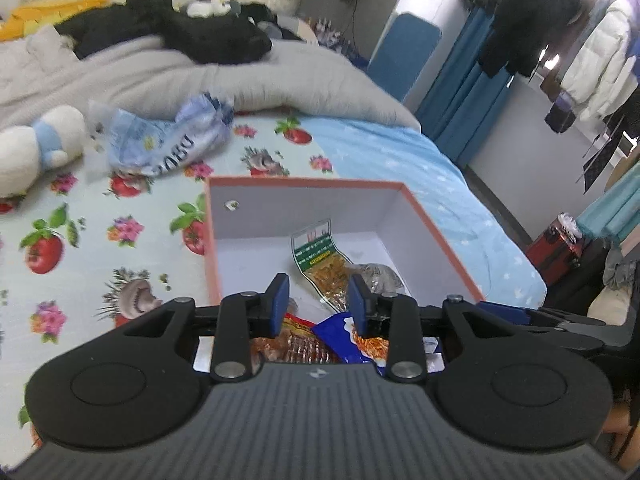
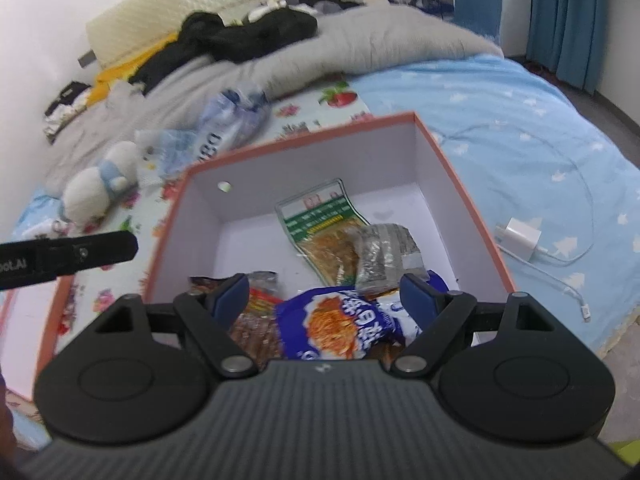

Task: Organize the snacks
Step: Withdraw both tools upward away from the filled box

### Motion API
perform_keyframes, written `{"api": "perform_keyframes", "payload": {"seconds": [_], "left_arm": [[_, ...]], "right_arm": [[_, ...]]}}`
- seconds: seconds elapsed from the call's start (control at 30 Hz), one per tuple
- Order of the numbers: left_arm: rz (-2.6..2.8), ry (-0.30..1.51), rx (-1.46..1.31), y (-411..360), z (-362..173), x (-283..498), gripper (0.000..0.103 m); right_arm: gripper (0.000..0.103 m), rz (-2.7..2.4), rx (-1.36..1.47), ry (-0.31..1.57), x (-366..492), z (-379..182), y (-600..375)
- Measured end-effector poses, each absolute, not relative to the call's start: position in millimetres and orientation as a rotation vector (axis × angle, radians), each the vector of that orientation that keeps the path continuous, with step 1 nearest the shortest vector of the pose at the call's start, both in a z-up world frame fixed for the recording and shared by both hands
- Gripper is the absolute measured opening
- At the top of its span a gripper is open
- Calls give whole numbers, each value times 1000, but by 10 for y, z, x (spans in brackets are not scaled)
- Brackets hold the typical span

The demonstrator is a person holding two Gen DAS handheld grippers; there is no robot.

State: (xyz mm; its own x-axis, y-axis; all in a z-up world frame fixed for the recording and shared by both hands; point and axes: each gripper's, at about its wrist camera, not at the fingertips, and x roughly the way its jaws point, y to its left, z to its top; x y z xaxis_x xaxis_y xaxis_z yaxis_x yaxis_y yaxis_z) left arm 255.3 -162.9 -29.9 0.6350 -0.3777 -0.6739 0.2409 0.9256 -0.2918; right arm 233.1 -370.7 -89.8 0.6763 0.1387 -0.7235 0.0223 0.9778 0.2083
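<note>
An open pink-edged box with white walls (image 1: pixel 256 220) (image 2: pixel 436 184) sits on the bed. Inside lie a clear green-labelled snack packet (image 1: pixel 320 260) (image 2: pixel 320 224), a grey foil packet (image 1: pixel 378 274) (image 2: pixel 384 252), a blue noodle packet (image 1: pixel 340 338) (image 2: pixel 340 324) and a red-brown packet (image 1: pixel 298 342) (image 2: pixel 256 320). My left gripper (image 1: pixel 319 304) hangs open and empty over the box's near edge. My right gripper (image 2: pixel 322 300) is open and empty just above the blue packet.
A crumpled blue-white plastic bag (image 1: pixel 168 140) (image 2: pixel 224 128) and a white plush toy (image 1: pixel 36 148) (image 2: pixel 100 184) lie beyond the box. A grey duvet with black clothes (image 1: pixel 200 36) is at the back. A white charger with cable (image 2: pixel 520 236) lies right of the box. A box lid (image 2: pixel 36 320) sits left.
</note>
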Motion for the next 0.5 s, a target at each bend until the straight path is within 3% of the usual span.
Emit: {"api": "perform_keyframes", "payload": {"seconds": [0.3,0.5], "left_arm": [[-339,705,-158,-1376,273,1686,38],[-316,646,-156,-1198,490,1125,45]], "right_arm": [[84,92,179,682,1612,-303,-3527],[84,98,189,616,1188,-47,-3445]]}}
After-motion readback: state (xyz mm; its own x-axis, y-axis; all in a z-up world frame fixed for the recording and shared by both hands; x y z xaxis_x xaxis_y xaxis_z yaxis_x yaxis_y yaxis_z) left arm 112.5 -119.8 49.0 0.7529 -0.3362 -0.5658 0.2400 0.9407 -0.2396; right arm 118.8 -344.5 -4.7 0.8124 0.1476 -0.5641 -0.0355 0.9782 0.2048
